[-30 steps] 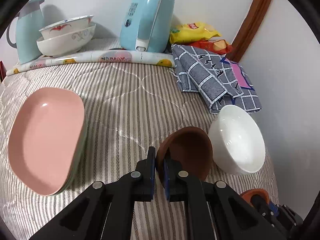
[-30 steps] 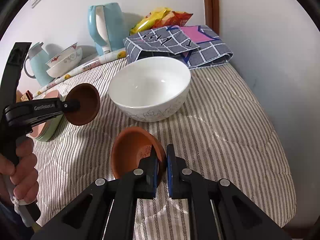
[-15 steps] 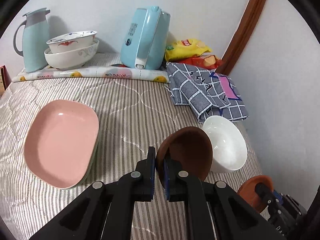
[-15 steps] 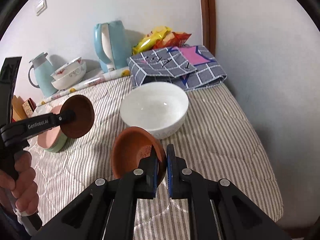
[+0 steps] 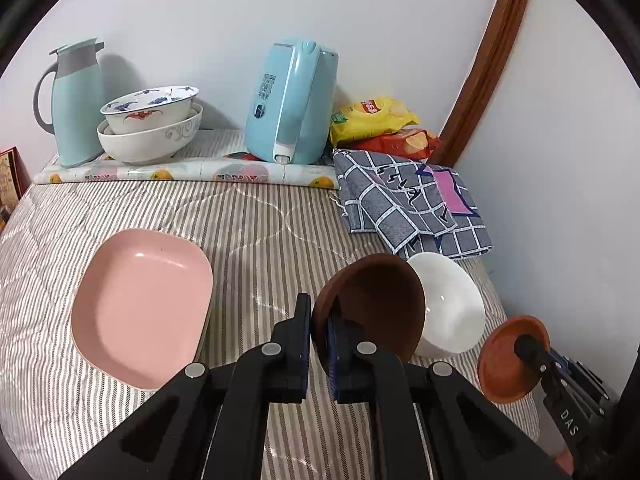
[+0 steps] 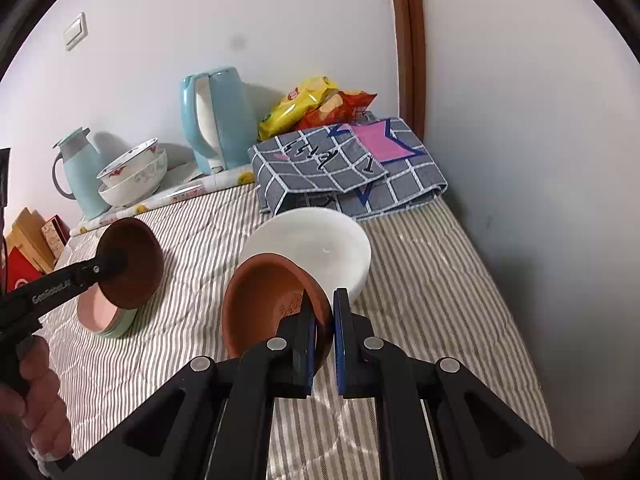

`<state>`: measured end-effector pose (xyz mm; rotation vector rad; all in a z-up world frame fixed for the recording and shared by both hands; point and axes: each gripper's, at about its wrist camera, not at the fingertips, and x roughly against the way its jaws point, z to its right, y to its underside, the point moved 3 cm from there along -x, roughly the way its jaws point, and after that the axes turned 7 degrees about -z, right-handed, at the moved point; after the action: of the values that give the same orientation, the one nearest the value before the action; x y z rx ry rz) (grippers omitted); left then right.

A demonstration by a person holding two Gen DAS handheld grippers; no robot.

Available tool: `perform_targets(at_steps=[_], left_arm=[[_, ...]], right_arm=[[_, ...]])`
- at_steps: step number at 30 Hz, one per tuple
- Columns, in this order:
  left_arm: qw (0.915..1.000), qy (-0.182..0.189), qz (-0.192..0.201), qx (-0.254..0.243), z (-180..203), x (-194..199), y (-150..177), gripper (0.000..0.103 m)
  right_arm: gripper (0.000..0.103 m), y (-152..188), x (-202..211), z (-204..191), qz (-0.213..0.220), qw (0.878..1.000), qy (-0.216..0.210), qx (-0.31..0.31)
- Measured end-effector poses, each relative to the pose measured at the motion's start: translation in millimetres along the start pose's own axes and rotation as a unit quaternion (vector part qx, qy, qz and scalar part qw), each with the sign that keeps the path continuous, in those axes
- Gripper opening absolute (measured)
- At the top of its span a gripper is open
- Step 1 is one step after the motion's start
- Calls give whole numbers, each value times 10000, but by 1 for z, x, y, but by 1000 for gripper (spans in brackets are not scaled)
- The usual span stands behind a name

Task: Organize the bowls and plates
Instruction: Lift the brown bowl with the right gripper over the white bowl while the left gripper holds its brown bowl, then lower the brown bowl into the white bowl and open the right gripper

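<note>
Each tool is clamped on a small brown clay bowl (image 5: 372, 308) (image 6: 272, 304), the right tool (image 6: 323, 320) held just before the white ceramic bowl (image 6: 320, 240), nearer than the left tool (image 5: 318, 320).

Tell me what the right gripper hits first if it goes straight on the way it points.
Probably the white bowl: the right gripper, shut on the terracotta bowl, points right at it, and the held bowl's rim would likely touch first. Depth is unclear.

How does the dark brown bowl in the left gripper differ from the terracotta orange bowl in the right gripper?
The dark brown bowl is a deeper chocolate colour; the terracotta orange bowl is lighter and reddish. The orange bowl shows a small flower mark inside; the brown bowl's inside looks plain. Both are small, round, tilted and pinched by the rim, in the left gripper and right gripper.
</note>
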<state>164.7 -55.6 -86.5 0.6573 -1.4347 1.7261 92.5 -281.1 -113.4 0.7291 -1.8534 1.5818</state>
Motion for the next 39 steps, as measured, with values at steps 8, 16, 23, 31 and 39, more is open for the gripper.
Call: perform_targets(at_steps=[8,16,23,31,39], left_arm=[[10000,37,43,46,-2,-1,-11,8],[10000,6,56,72,-4,-9,-22,8],[9999,-10,-19,142,-7,-22,-31,8],[9996,-115,-86,261,-17,-35,-38,8],[9991,-178,-124,361,-27,-47,-46,8]], right_arm=[[8,-18,-6,-1,52,10000,51,19],[8,-31,-19,-1,7,9999,96,62],[8,-38,-39,2,-138,9998,151,31],[8,-44,-66,5,-351,9992,197,35],[8,-47,-88,-6,-524,9978,331,250]])
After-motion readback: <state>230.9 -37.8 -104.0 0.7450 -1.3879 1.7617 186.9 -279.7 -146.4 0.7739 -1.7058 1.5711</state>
